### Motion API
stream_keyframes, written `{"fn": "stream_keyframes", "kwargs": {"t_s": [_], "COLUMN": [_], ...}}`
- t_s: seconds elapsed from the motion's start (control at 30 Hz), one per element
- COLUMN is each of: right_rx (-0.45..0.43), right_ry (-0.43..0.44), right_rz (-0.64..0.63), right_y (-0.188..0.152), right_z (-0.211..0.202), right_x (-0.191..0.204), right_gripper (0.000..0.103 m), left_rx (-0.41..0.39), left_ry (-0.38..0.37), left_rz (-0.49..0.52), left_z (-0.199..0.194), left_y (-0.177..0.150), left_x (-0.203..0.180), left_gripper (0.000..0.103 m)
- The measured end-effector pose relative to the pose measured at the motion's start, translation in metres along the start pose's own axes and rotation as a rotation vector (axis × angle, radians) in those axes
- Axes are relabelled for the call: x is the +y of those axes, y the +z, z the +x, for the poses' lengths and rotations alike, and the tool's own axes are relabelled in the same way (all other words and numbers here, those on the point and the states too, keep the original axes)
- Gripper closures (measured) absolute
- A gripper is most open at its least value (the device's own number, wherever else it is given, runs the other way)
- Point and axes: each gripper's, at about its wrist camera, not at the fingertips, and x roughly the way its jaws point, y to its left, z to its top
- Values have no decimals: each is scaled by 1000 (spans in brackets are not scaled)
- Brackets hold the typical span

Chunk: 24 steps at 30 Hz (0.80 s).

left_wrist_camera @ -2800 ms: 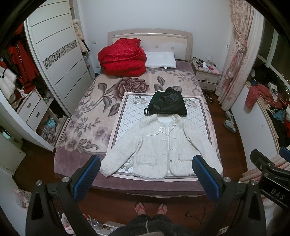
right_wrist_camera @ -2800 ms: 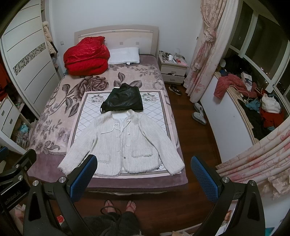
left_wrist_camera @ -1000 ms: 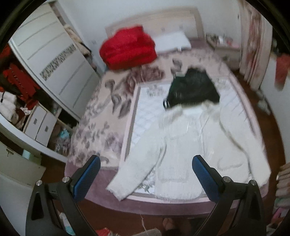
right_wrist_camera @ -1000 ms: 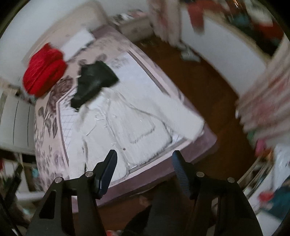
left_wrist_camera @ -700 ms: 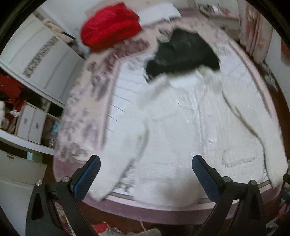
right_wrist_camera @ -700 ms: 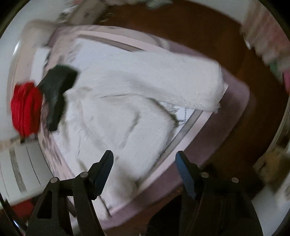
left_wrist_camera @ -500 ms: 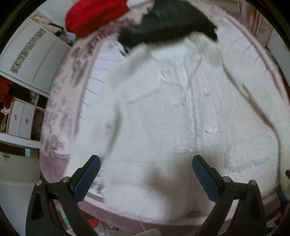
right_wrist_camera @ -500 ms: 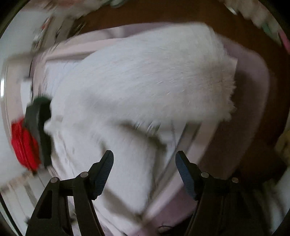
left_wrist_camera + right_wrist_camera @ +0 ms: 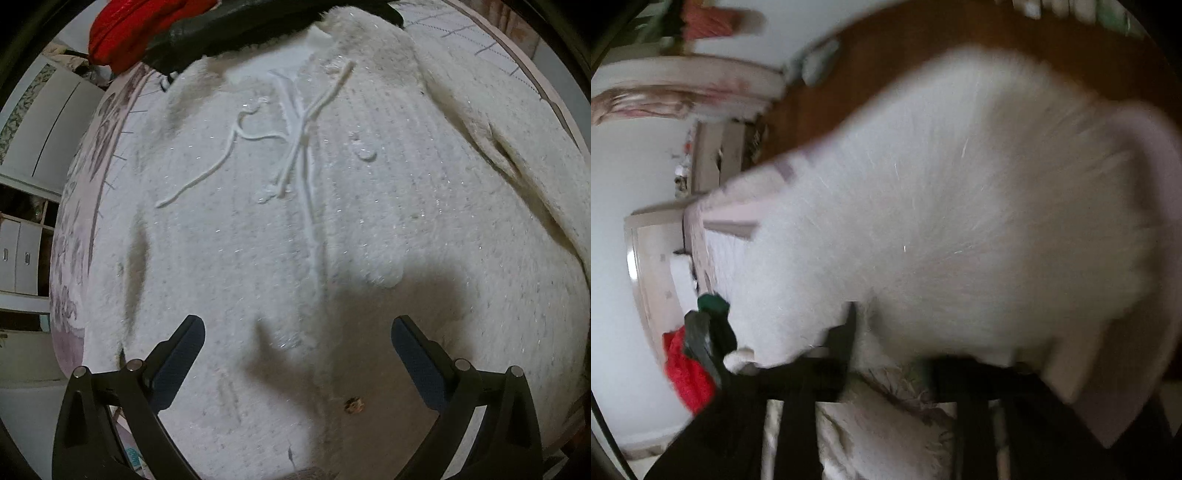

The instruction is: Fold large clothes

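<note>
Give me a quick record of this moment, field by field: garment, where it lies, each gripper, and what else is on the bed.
garment: white cardigan, spread front up, cords loose
surface: bed
left gripper: open, over the cardigan front, holding nothing
right gripper: by a white sleeve; view blurred, grip unclear
other items: black garment above the collar, red bedding behind it

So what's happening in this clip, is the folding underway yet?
Barely. A person holding two grippers is leaning over a white fuzzy jacket spread front-up on the bed. The left gripper hangs open above the jacket's front, gripping nothing. The right gripper is pushed into the jacket's sleeve; that view is too blurred to tell if it has closed. A black garment lies beyond the collar.
</note>
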Motion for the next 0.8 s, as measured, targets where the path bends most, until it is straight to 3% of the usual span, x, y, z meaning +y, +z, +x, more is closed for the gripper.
{"fn": "stream_keyframes", "kwargs": {"t_s": [0.1,0.17,0.3,0.43,0.53,0.7,0.8], "right_rx": [-70,-134,-238,-320,-346,-338,-284], "right_ry": [56,65,30,-9,-31,-45,-67], "right_rz": [31,58,30,-200,-424,-819,-1099], "right_y": [-2,1,12,9,-15,-97,-183], "right_z": [11,10,-2,-39,-47,-30,12], "right_x": [5,11,44,119,197,317,372], "right_gripper": [59,97,97,97,97,97,97], "left_rx": [-9,-18,-14,-9,-21,-22,-23], "left_ry": [14,25,33,14,4,20,37], "left_rz": [19,30,27,-25,-91,-261,-367], "left_z": [4,8,16,13,5,2,5], "left_y": [7,12,22,30,35,34,23], "left_x": [-11,-15,-14,4,33,105,154], "left_gripper": [0,0,0,0,0,0,0]}}
